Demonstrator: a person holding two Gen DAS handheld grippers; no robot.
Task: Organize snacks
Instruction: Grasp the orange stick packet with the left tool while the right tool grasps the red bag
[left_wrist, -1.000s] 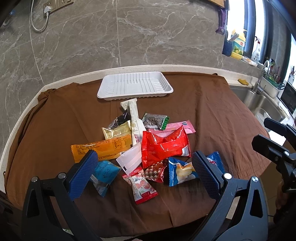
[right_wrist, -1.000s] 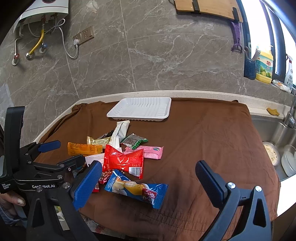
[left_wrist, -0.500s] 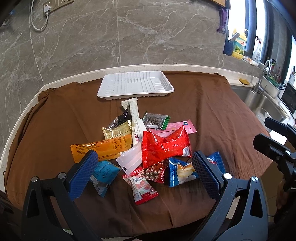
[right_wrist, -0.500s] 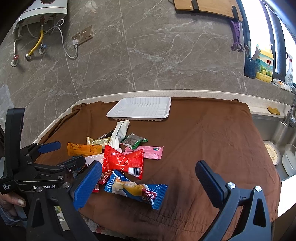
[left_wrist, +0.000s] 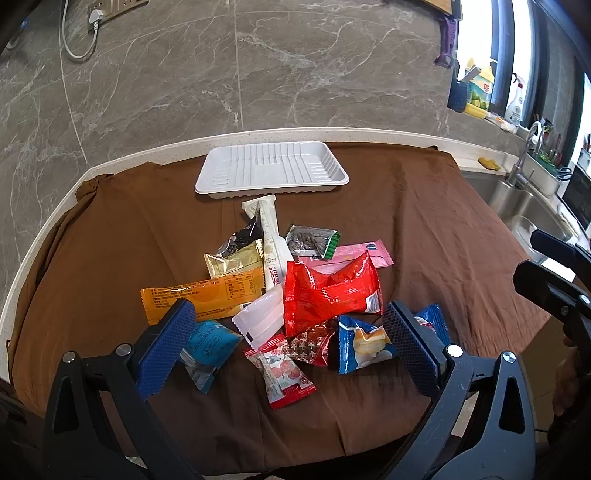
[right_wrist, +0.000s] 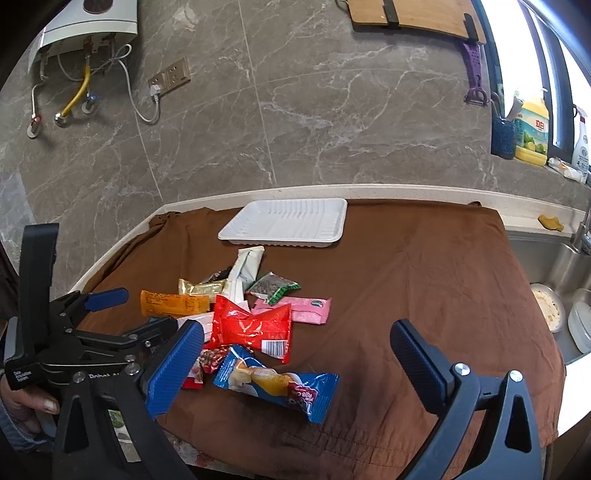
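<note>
A pile of snack packets lies mid-table on a brown cloth (left_wrist: 424, 206): a red bag (left_wrist: 328, 291), an orange bar (left_wrist: 199, 297), a pink packet (left_wrist: 354, 253), a blue cake packet (left_wrist: 360, 343) and several others. An empty white tray (left_wrist: 271, 168) sits behind the pile; it also shows in the right wrist view (right_wrist: 288, 221). My left gripper (left_wrist: 288, 343) is open and empty, hovering over the pile's near edge. My right gripper (right_wrist: 295, 363) is open and empty above the blue cake packet (right_wrist: 275, 382).
A grey marble wall stands behind the counter. A sink (right_wrist: 554, 280) with dishes lies to the right of the cloth. Bottles (right_wrist: 532, 136) stand on the window ledge. The left gripper's body (right_wrist: 74, 332) shows at the left in the right wrist view.
Both views shift only slightly; the left gripper has edged a little toward the pile. Nothing was taken hold of or moved.
</note>
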